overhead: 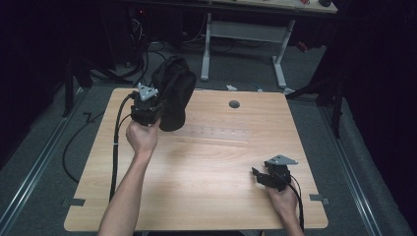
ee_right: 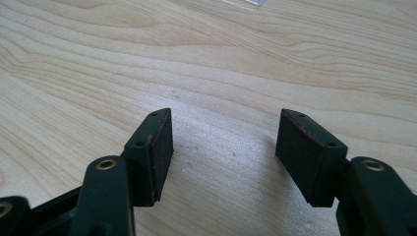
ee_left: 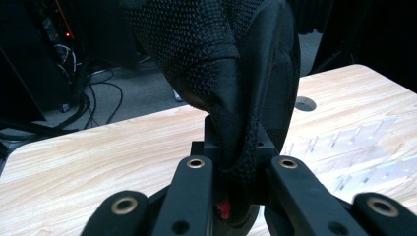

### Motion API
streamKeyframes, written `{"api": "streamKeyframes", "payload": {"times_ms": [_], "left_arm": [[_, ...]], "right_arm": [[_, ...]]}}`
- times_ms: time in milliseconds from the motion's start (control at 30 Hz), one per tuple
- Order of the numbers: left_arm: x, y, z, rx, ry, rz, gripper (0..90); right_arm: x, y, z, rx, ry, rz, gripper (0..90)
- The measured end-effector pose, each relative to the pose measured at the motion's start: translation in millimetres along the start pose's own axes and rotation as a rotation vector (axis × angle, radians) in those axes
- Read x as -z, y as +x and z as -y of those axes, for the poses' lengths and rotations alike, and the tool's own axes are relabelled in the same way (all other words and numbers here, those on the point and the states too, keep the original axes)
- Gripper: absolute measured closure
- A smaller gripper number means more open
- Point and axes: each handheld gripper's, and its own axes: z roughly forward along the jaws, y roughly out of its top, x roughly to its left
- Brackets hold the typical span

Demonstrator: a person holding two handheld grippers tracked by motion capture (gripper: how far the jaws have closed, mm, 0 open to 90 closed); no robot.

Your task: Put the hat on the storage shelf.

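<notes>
Above the far left part of the pale wooden table (overhead: 206,162), a black knitted-mesh shoe with a smooth dark sole (overhead: 173,93) was held lifted by the left tool (overhead: 147,109), whose jaws were pressed together on a fold of the shoe's fabric edge. The step in hand was judged to be the carrying of the shoe; the next move would likely call for a steady grip and a controlled lowering onto the table.

Near the table's right front corner, the right tool (overhead: 259,176) was kept low with its jaws spread wide and nothing between them.

By the left gripper view, the pinch itself was shown close up: mesh (ee_left: 196,54) squeezed between the jaws, with a small red spot below. By the right gripper view, bare wood grain (ee_right: 221,59) between the parted pads (ee_right: 162,142) was revealed.
</notes>
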Motion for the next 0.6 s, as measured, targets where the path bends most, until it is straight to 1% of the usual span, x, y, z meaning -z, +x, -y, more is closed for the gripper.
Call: {"api": "streamKeyframes", "payload": {"times_ms": [100,367,467,500,567,600], "left_arm": [[-2.9,0.2,3.4,0.001,0.01,-0.013,84.2],[-6.9,0.7,11.2,0.006,0.014,-0.008,83.7],[-8.2,5.5,16.4,0.03,0.024,-0.004,83.1],[-8.2,5.5,16.4,0.03,0.024,-0.004,82.8],[-8.5,8.4,20.1,0.025,0.041,-0.002,82.5],[-8.0,10.9,21.6,0.04,0.039,0.002,81.1]], "right_arm": [[0.0,0.1,0.0,0.0,0.0,0.0,39.2],[0.1,0.3,0.1,-0.002,0.001,0.0,39.0],[0.1,0.4,0.1,-0.004,0.001,0.0,39.0],[0.1,0.3,0.1,-0.003,0.0,0.0,39.0],[0.1,0.4,0.1,-0.003,0.001,0.0,39.0],[0.1,0.3,0.1,-0.002,0.001,0.0,39.0]]}}
